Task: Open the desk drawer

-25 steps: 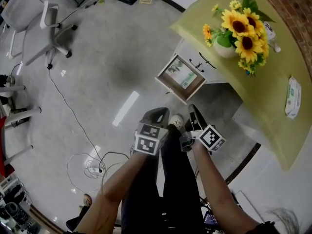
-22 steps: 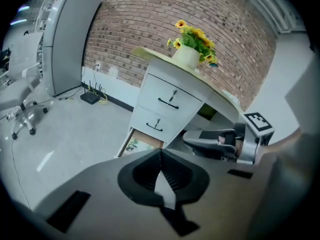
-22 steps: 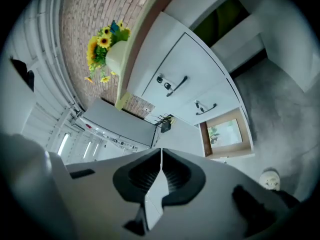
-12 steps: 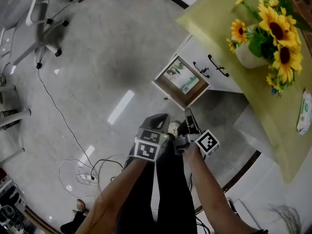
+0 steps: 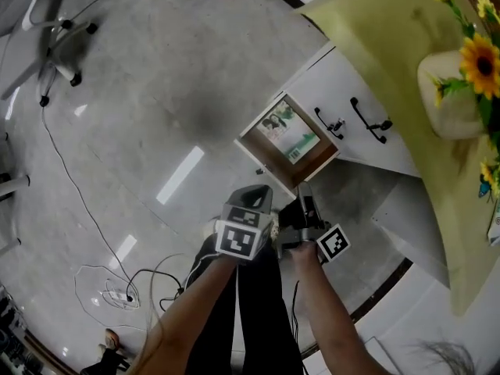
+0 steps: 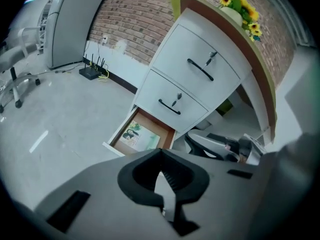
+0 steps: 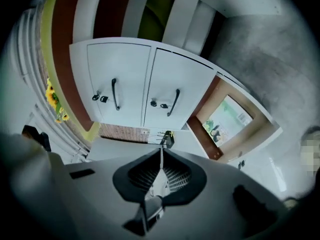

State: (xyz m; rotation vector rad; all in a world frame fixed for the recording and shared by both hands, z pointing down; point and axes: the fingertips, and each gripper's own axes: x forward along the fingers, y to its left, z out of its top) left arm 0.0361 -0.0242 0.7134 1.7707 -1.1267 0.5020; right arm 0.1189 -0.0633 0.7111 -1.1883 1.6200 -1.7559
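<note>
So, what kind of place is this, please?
Probably an office or workroom: white desk drawers, a wheeled office chair, and loose cables on the floor.

Bright even light, glare streaks on floor [image 5: 156,92], fisheye-warped edges.

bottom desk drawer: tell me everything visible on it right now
The bottom drawer is the lowest of three in the white cabinet under the desk. It is already pulled well out over the grey floor. It has a white front and rim and brown, wood-look inner walls. A printed booklet with a photo and a green cover lies flat inside; nothing else shows in it. The left gripper and right gripper are both apart from it.
</note>
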